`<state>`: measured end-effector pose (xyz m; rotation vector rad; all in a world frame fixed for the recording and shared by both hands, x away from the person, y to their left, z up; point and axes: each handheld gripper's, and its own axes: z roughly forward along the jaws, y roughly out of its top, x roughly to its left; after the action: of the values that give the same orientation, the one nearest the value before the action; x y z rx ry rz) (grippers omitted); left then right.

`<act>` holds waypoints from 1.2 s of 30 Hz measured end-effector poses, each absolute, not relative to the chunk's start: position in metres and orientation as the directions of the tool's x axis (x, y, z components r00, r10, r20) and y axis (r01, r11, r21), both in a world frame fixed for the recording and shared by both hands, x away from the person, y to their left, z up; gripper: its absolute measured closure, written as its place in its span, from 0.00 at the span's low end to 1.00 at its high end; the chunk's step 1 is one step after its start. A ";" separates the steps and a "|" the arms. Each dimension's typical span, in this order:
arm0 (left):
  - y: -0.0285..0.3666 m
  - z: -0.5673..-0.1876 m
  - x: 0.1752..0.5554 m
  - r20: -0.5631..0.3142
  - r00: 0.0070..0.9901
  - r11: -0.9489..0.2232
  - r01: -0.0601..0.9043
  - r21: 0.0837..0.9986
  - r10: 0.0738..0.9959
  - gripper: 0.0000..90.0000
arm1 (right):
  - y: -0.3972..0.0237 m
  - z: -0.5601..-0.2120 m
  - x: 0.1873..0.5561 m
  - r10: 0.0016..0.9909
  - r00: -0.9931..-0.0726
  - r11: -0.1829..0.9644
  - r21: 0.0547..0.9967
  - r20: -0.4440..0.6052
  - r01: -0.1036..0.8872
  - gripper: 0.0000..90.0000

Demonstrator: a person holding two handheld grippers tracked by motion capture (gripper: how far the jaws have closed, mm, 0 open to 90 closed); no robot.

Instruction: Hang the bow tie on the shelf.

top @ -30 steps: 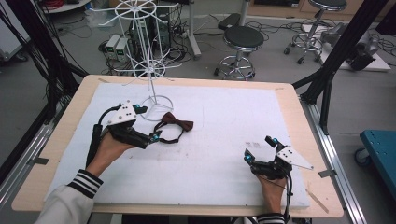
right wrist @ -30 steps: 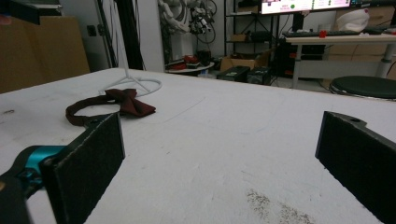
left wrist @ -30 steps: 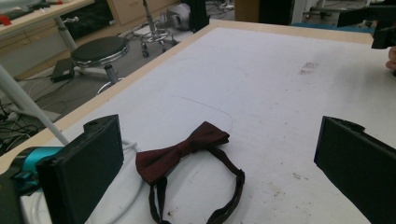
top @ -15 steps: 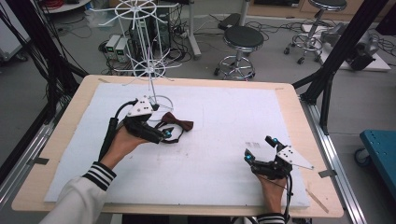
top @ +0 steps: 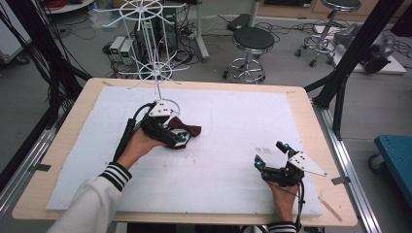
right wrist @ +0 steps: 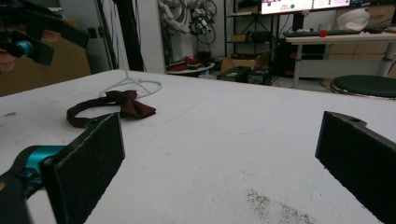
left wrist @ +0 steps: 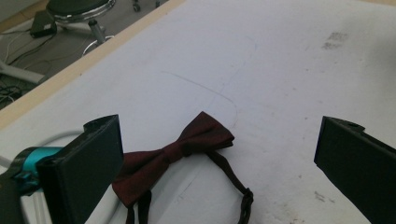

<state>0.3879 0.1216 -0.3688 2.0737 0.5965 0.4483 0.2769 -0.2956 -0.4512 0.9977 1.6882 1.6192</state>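
Two tools are at the table [top: 233,194], both with jaws spread wide and holding nothing. The left tool [top: 180,141] hangs just over a dark red bow tie [left wrist: 180,149] lying flat on the white mat, near the foot of a white wire stand [top: 155,73]. The right tool [top: 270,160] sits well apart. If the left jaws close from here, I judge they might catch only the thin strap [left wrist: 233,179] and leave the bow dangling.

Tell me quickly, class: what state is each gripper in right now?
Left gripper: open, jaws wide apart above the bow tie, holding nothing.
Right gripper: open, holding nothing, low over the white mat.
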 end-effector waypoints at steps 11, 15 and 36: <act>0.108 -0.368 0.405 0.097 0.818 -0.536 0.277 0.797 0.567 0.02 | -0.296 -0.451 0.277 0.836 -0.543 -0.023 0.993 0.085 0.120 0.01; 0.102 -0.372 0.410 0.096 0.817 -0.549 0.290 0.784 0.568 0.02 | -0.296 -0.451 0.277 0.835 -0.544 -0.022 0.993 0.084 0.119 0.01; 0.092 -0.398 0.436 0.115 0.809 -0.606 0.329 0.724 0.577 0.02 | -0.296 -0.451 0.277 0.833 -0.546 -0.030 0.993 0.090 0.118 0.01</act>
<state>0.4356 0.0918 -0.3982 2.2663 0.6636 0.4410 0.2770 -0.2963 -0.4512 1.0024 1.6842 1.6280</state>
